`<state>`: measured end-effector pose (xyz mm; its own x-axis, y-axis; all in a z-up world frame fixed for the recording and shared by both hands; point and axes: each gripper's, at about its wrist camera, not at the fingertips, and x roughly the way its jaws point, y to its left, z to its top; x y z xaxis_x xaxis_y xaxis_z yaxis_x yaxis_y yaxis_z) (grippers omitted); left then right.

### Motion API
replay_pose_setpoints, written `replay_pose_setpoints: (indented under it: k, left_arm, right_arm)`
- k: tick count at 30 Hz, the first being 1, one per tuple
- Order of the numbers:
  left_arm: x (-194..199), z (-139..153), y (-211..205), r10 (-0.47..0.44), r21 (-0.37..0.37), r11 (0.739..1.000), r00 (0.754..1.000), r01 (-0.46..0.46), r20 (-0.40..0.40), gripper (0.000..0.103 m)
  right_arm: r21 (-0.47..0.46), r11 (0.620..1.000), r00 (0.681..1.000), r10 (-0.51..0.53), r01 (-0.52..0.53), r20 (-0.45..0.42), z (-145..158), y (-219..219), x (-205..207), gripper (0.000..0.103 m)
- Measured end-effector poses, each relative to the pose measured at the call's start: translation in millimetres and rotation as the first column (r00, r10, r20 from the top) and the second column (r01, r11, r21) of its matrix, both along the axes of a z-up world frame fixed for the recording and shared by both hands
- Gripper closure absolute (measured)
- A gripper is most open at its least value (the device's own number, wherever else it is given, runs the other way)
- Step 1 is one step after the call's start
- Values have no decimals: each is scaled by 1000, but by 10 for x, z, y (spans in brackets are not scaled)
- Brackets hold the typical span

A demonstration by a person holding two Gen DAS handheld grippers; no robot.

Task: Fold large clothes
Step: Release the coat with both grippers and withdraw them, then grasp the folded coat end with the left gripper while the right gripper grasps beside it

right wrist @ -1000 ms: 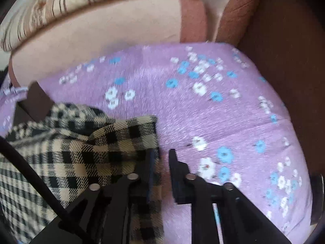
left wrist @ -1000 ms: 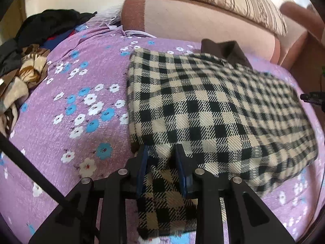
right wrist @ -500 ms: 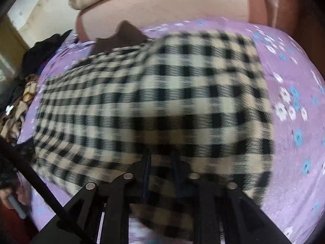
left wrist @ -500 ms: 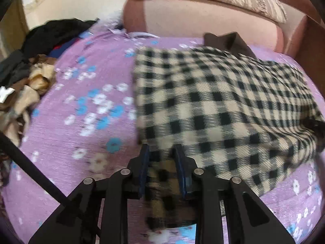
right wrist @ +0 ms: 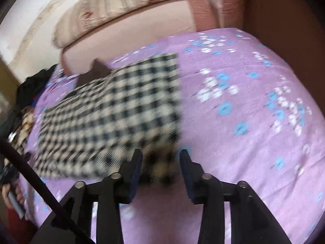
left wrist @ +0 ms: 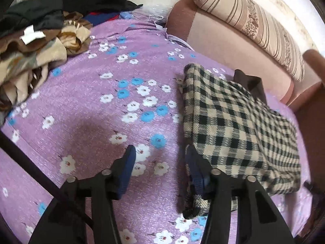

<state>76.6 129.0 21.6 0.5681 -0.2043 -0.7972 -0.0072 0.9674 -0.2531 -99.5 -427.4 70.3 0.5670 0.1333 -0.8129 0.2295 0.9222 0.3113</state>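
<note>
A black-and-cream checked garment (left wrist: 239,122) lies folded on the purple flowered bedspread (left wrist: 85,105). My left gripper (left wrist: 159,152) hangs just left of the garment's near corner, jaws opening, only bedspread between them; the right finger stands in front of the cloth's edge. In the right wrist view the same checked garment (right wrist: 113,109) is blurred. My right gripper (right wrist: 160,154) is over its near right corner, jaws opening, a bit of the cloth showing loose between them.
A heap of crumpled clothes (left wrist: 34,46) lies at the far left of the bed. A pink sofa back (left wrist: 223,40) with a striped cushion (left wrist: 254,20) runs behind. A dark brown cloth (left wrist: 249,81) peeks from under the garment. A hand (right wrist: 12,191) shows at the left edge.
Both grippers let go of the checked garment and their jaws spread. The left one slid off to the left of the cloth; the right one pulled back toward the near corner.
</note>
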Motion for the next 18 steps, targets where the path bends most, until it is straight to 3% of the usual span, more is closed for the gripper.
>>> replay_pose_setpoints:
  k: [5,9,12,15,18]
  left_arm:
    - [50,-141,-4,-30,-105,994,998,24,-55,47]
    - [158,-263,2,-52,-186,982,995,36,-86,46]
    - [315,-321,23,-64,-263,964,993,37,-95,41]
    - [516,-357,46,-65,-320,947,994,33,-90,36]
    - [708,-374,43,-90,-377,925,992,50,-89,33]
  right_arm:
    - [-26,970,971,240,-240,-3,-107,980,7,51]
    - [-130,895,902,432,-427,7,-171,1899,49,49]
    - [-233,811,831,556,-537,22,-195,2574,117,49]
    - [-339,739,781,624,-582,20,-274,3023,226,49]
    - [-401,691,752,659,-601,9,-346,3267,298,49]
